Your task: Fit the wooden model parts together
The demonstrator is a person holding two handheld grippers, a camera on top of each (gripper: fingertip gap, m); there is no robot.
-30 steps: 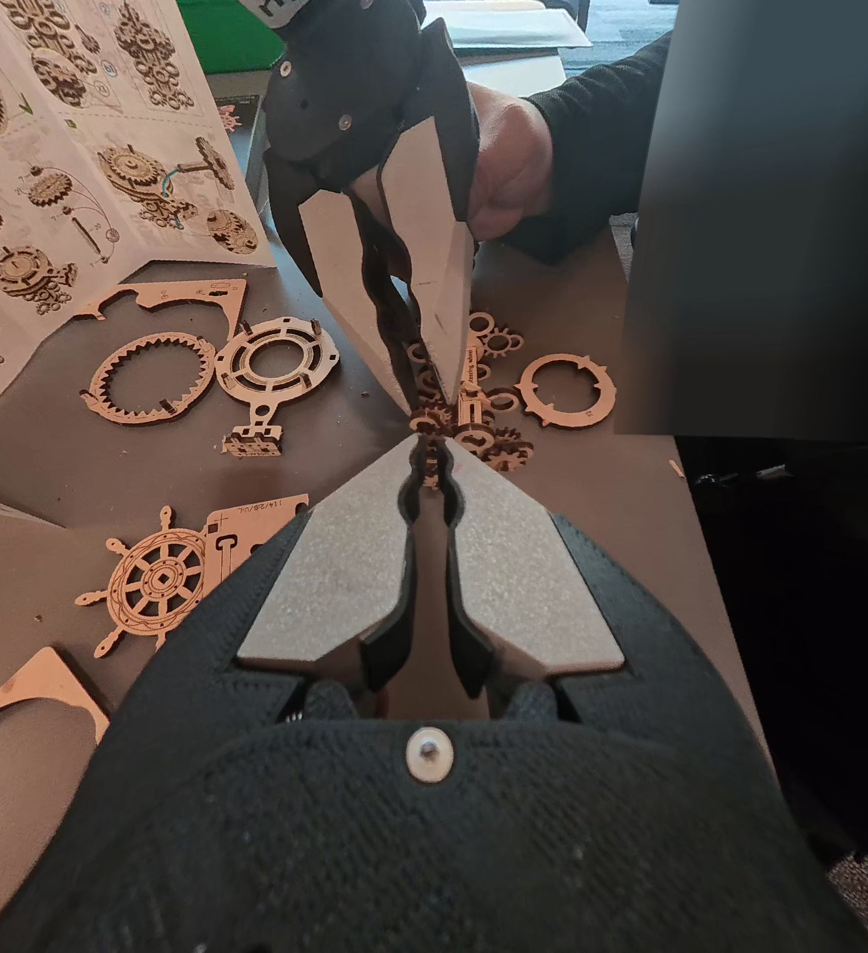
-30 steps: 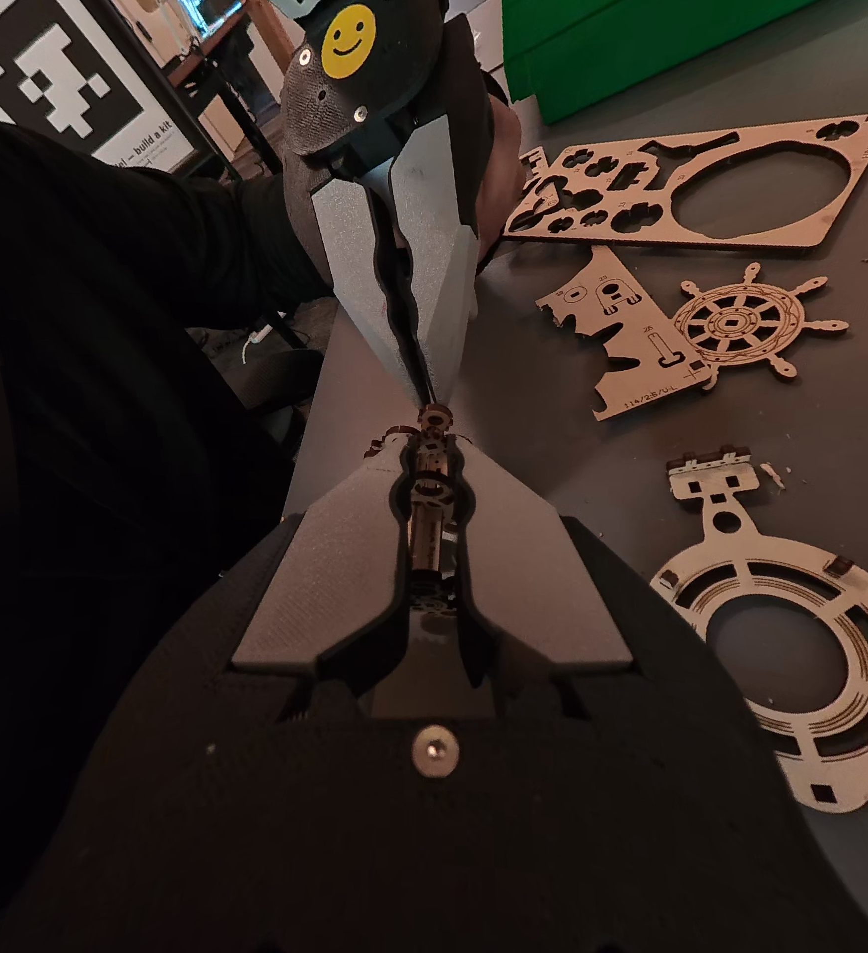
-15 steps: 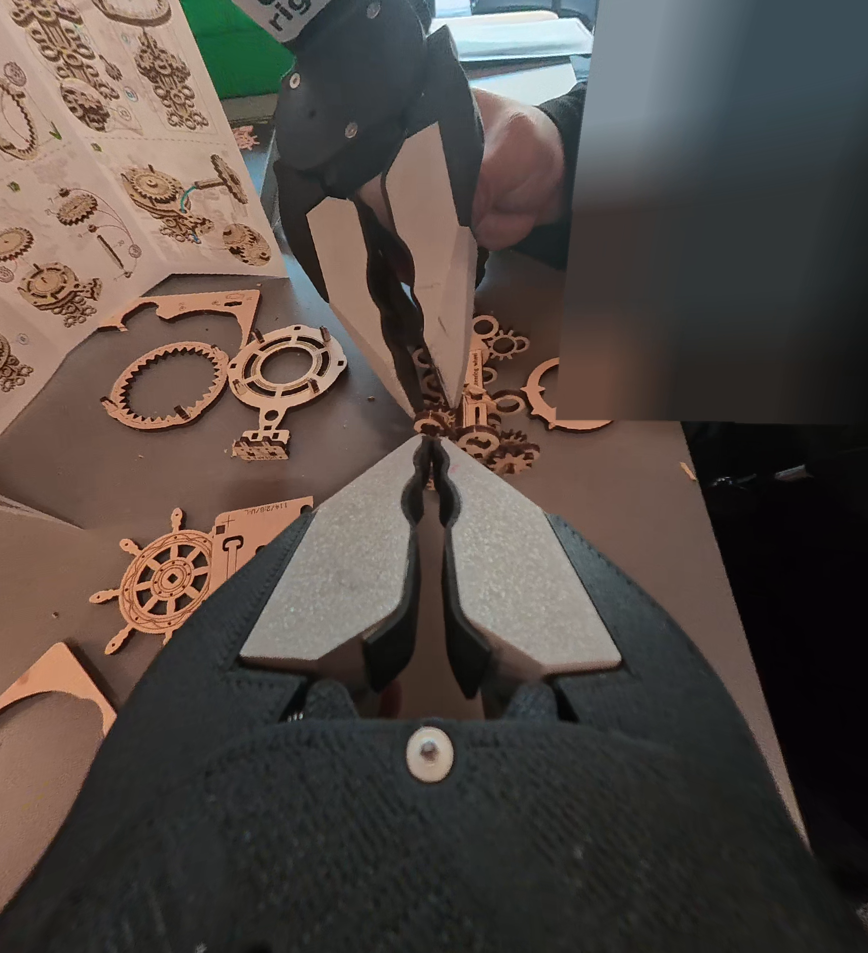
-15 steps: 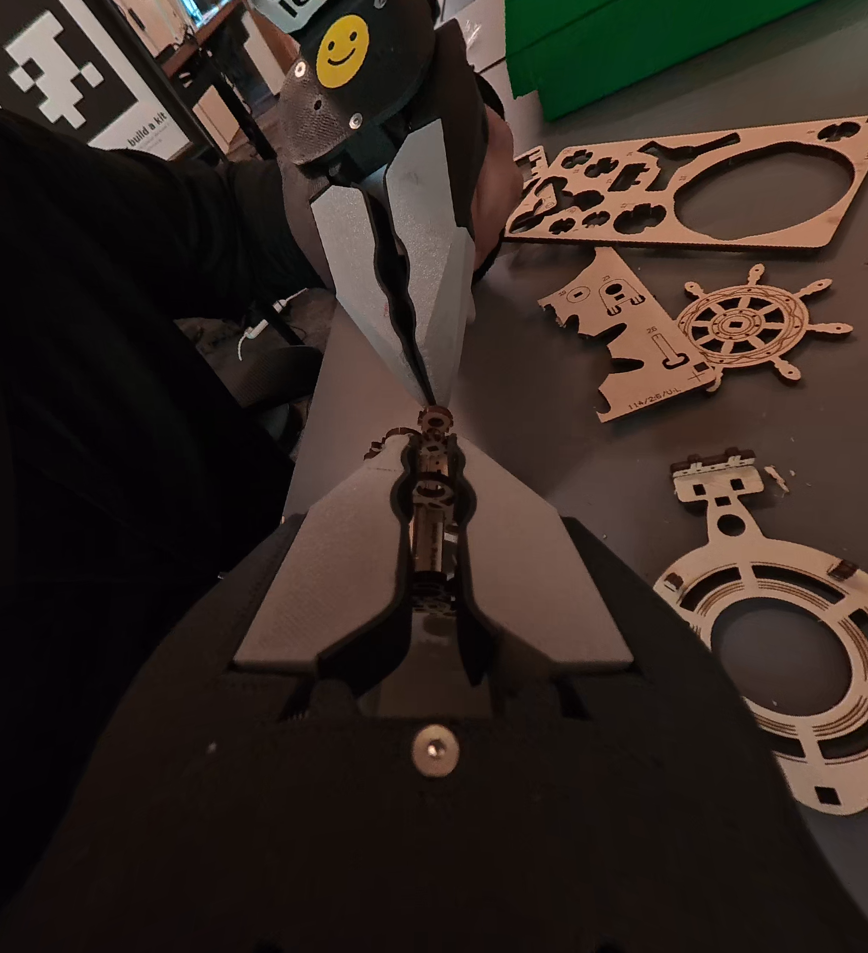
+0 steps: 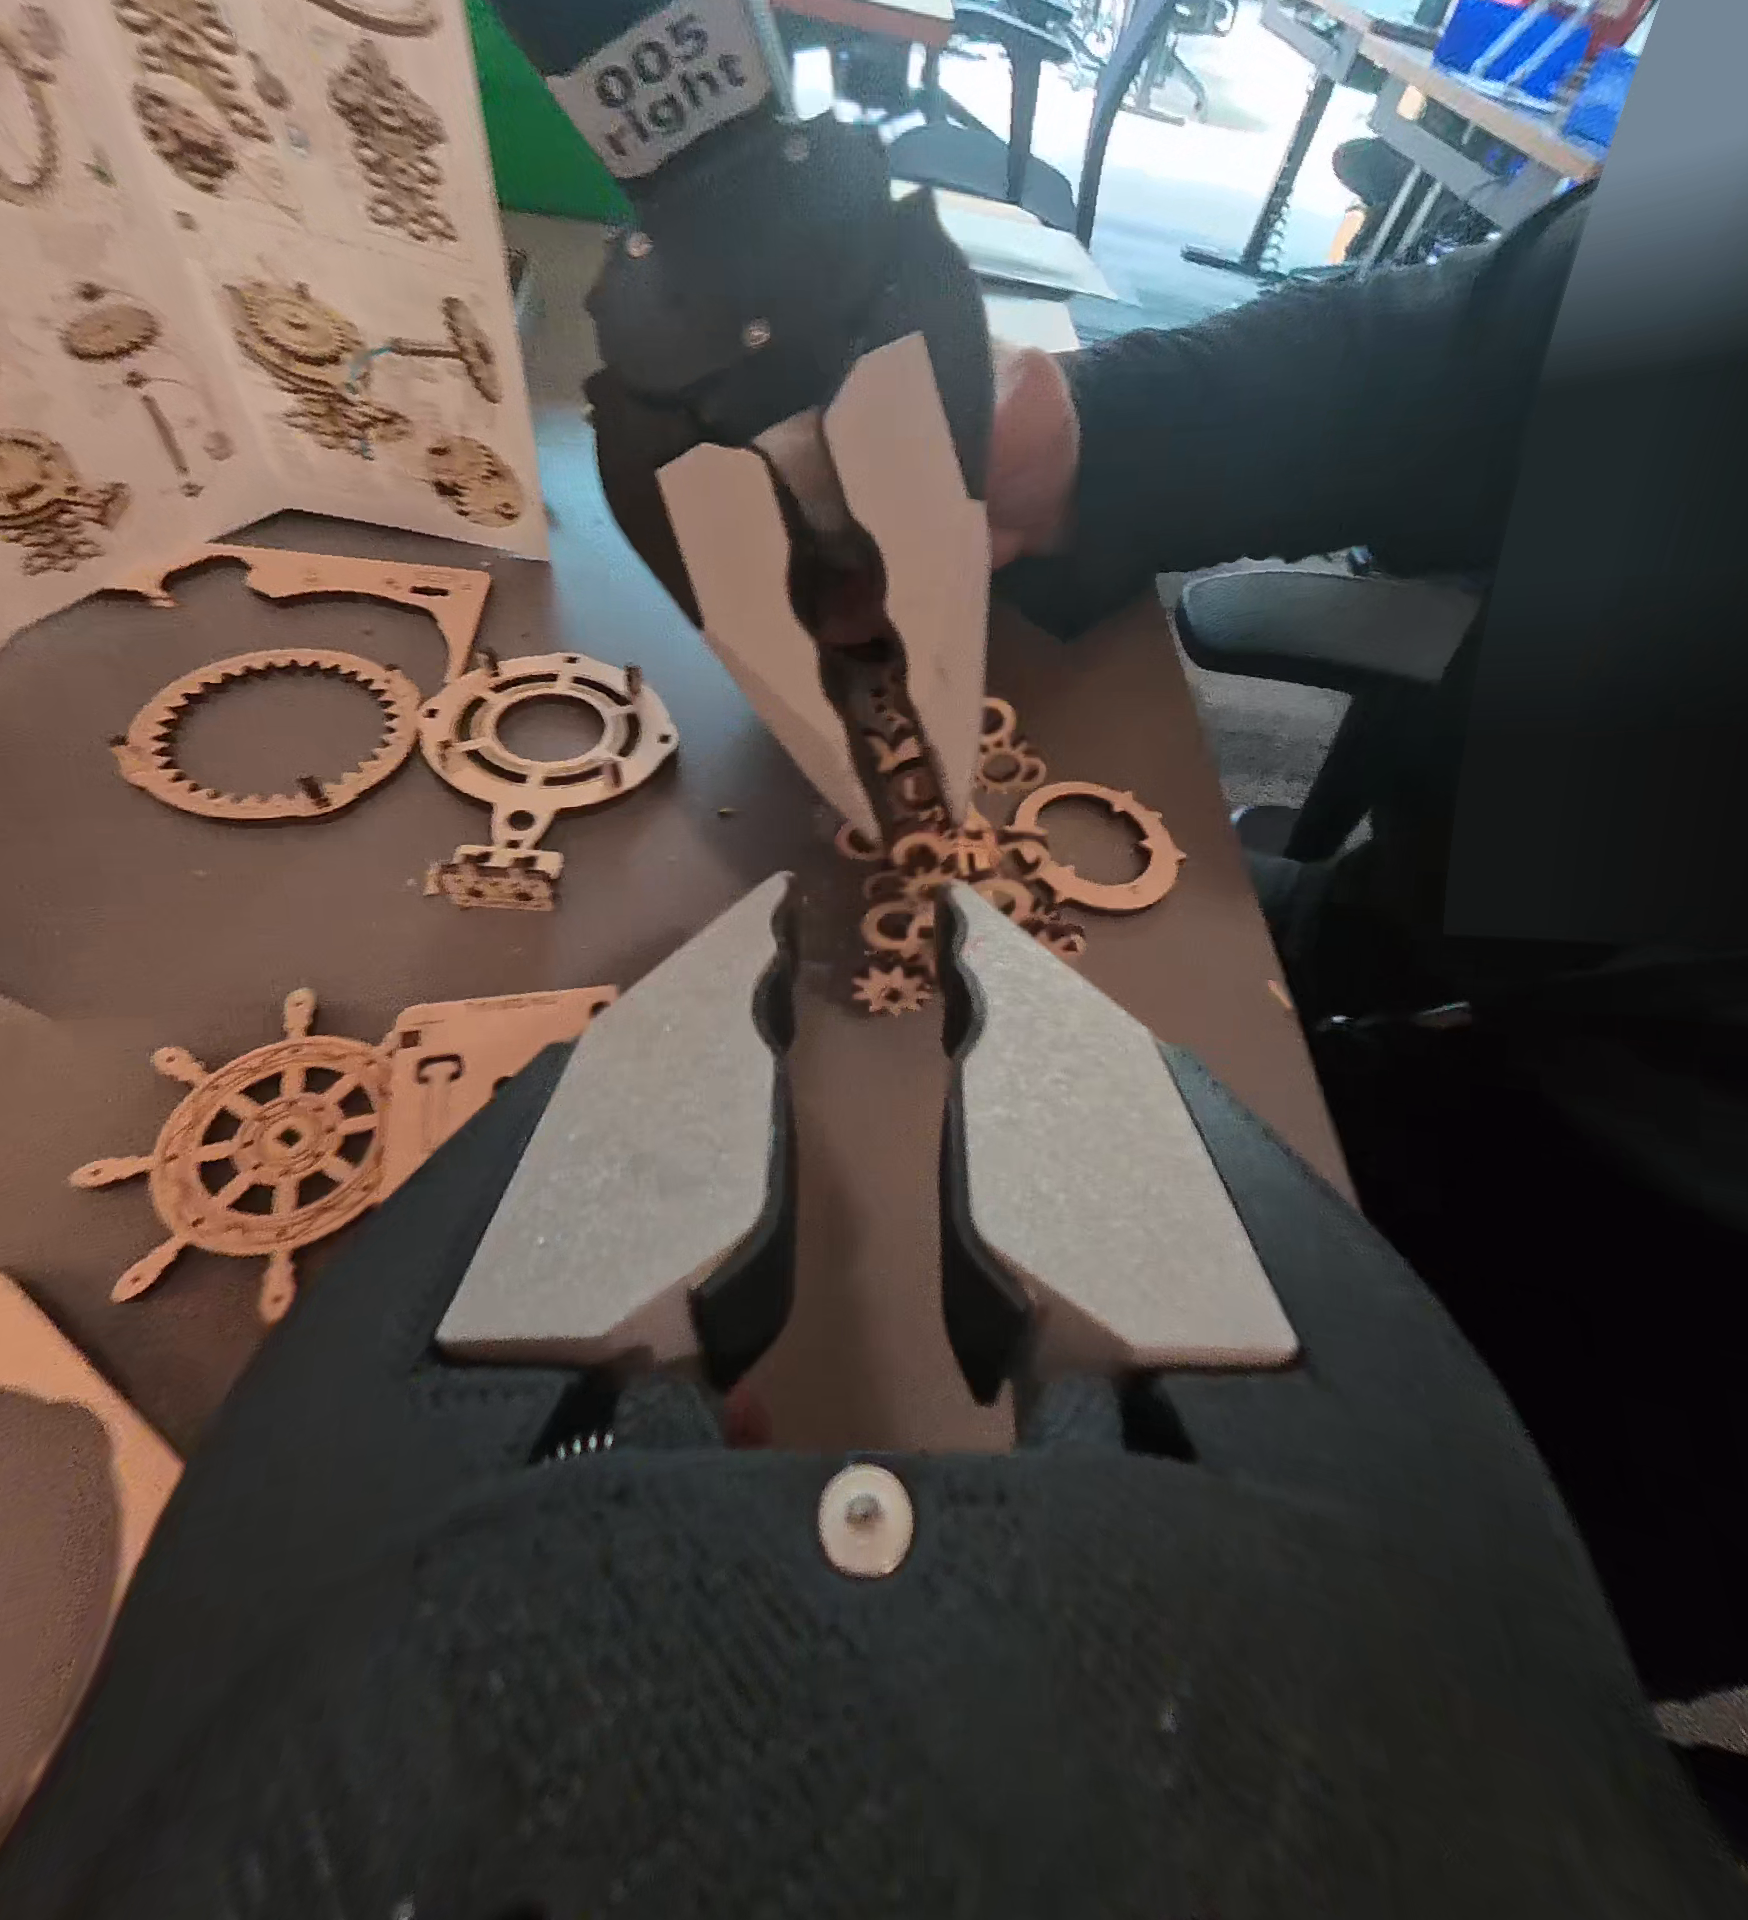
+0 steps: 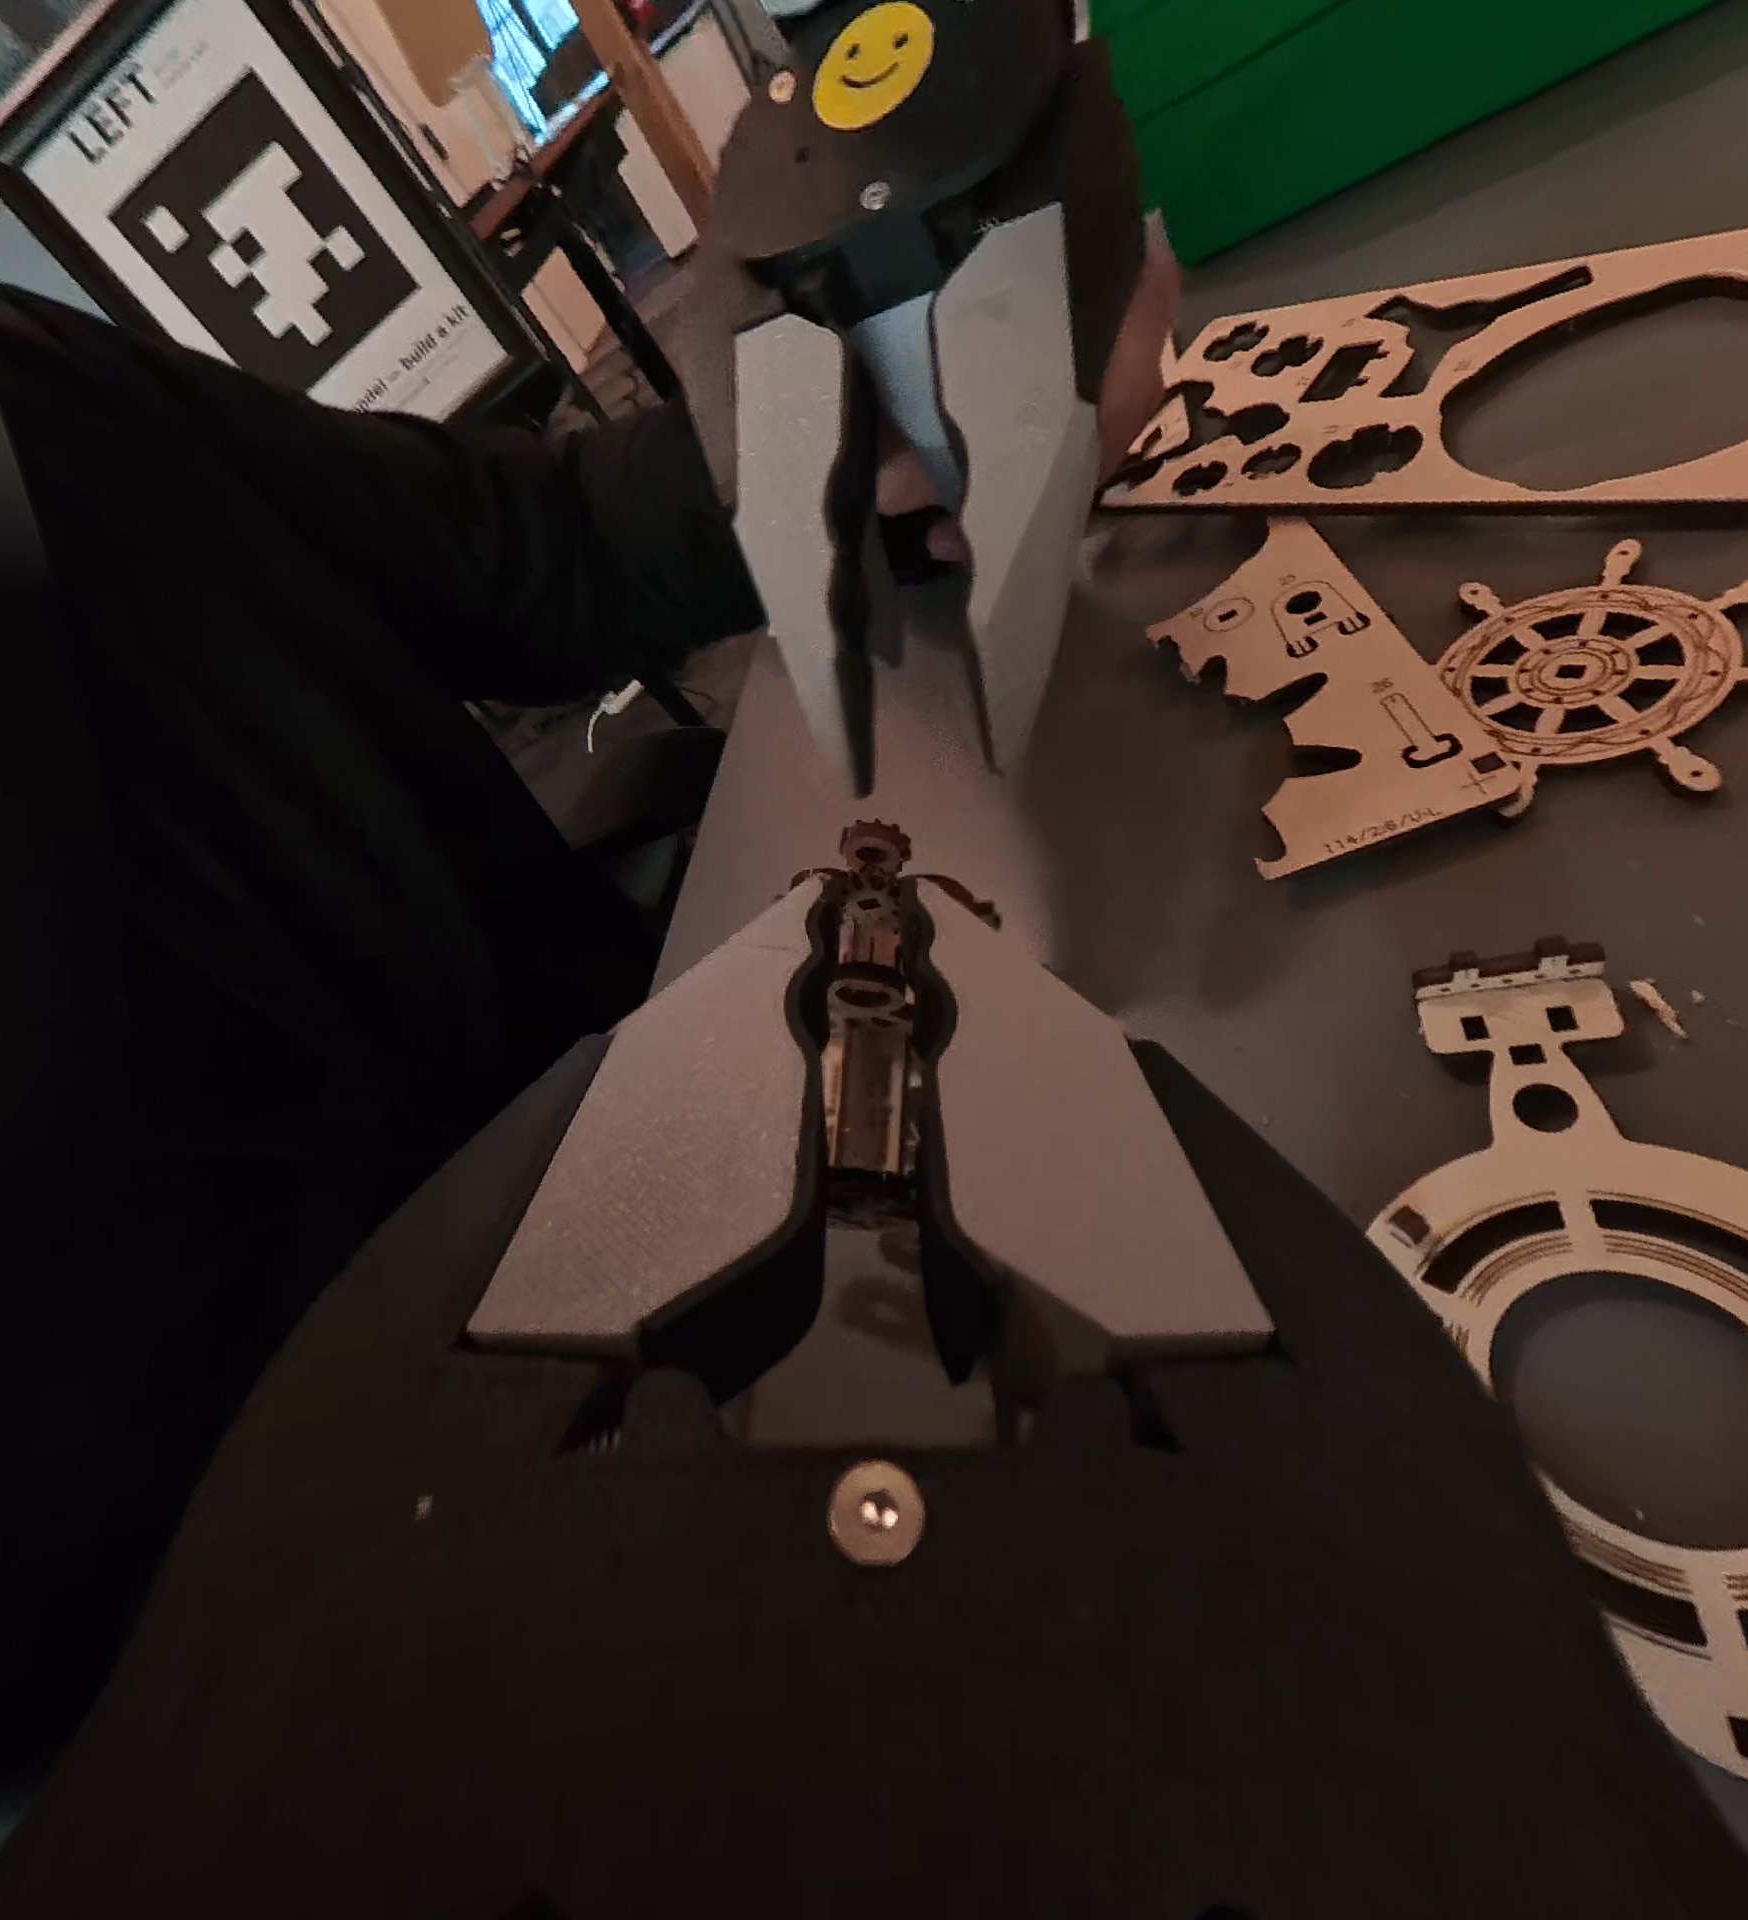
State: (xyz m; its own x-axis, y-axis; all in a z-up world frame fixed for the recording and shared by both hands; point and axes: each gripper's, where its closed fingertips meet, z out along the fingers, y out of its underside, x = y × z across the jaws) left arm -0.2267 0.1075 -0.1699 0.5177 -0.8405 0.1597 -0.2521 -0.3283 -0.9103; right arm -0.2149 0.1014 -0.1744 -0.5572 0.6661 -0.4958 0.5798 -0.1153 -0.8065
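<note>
My right gripper [image 6: 865, 904] is shut on a slim wooden gear assembly [image 6: 865, 1039] that runs along its jaws, with a small gear [image 6: 875, 842] sticking out past the tips. In the left wrist view the right gripper [image 5: 911, 816] points down at the table with the assembly [image 5: 891, 748] between its fingers. My left gripper [image 5: 870, 909] is open and empty, its tips a short way from the assembly's end. It shows opposite in the right wrist view [image 6: 922, 774]. A heap of small wooden parts [image 5: 995, 862] lies under the right gripper.
On the dark table [image 5: 70, 914] lie a ship's wheel [image 5: 272, 1138], a toothed ring [image 5: 267, 738], a round frame with a stem [image 5: 543, 743] and a notched ring [image 5: 1098, 847]. An instruction sheet [image 5: 174, 260] stands at the left. Cut-out sheets [image 6: 1472, 384] and a green box [image 6: 1369, 104] lie beyond. Less than 4 cm separates the two grippers' tips.
My left gripper was shut at the assembly's tip; it has opened and drawn back. The right gripper still holds the assembly.
</note>
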